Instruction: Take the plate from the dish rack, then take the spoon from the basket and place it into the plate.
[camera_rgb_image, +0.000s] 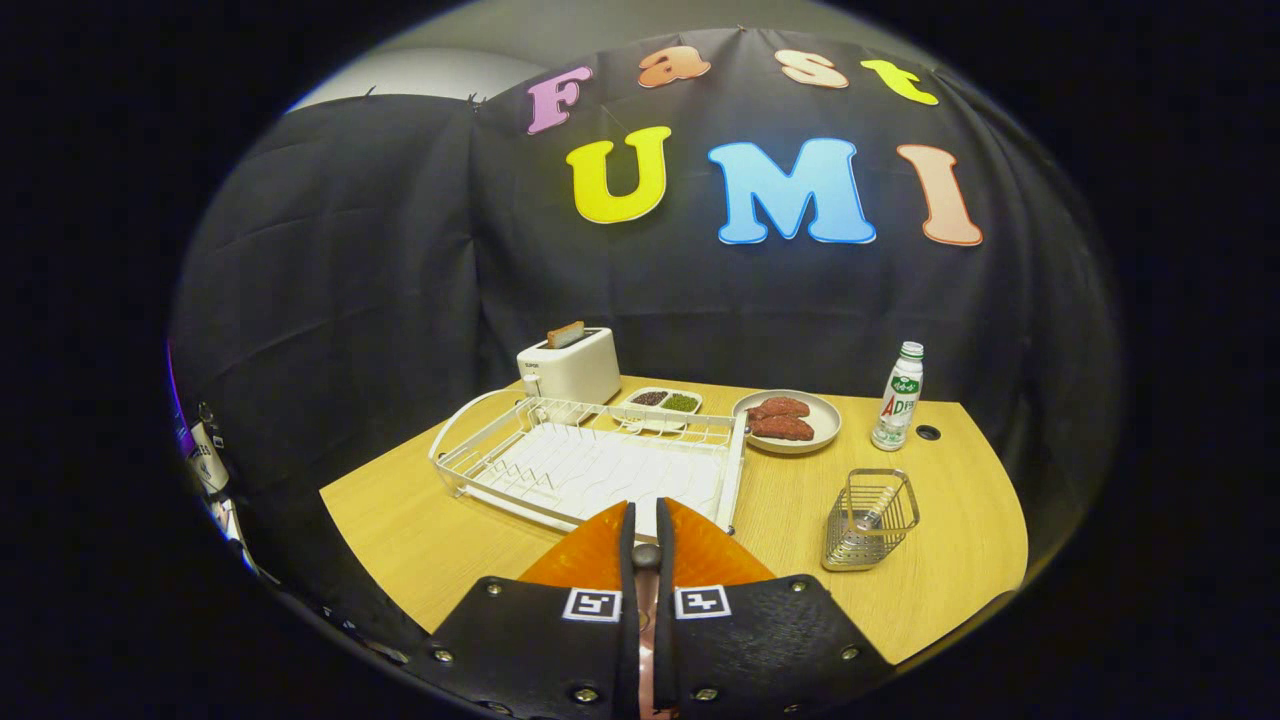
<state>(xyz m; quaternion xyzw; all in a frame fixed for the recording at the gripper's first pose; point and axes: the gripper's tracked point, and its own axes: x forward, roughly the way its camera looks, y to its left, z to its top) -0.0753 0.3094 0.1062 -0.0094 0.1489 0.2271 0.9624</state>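
My gripper (646, 508) is shut, its fingers pressed together with nothing held between them, hovering over the near part of the wooden table (420, 530). Just beyond the fingertips stands the white wire dish rack (590, 465); I see its white drain tray and wire slots. A small wire basket (870, 520) stands ahead and to the right of the fingers, with a metal spoon (878, 514) leaning inside it. Behind the rack's right end lies a round grey plate (826, 420) with two pieces of red meat on it.
A white toaster (570, 368) with a slice of bread in it stands behind the rack. Beside it is a small two-part dish (663, 402) of dark and green bits. A white bottle (898, 396) stands at the back right, near a cable hole (928, 432).
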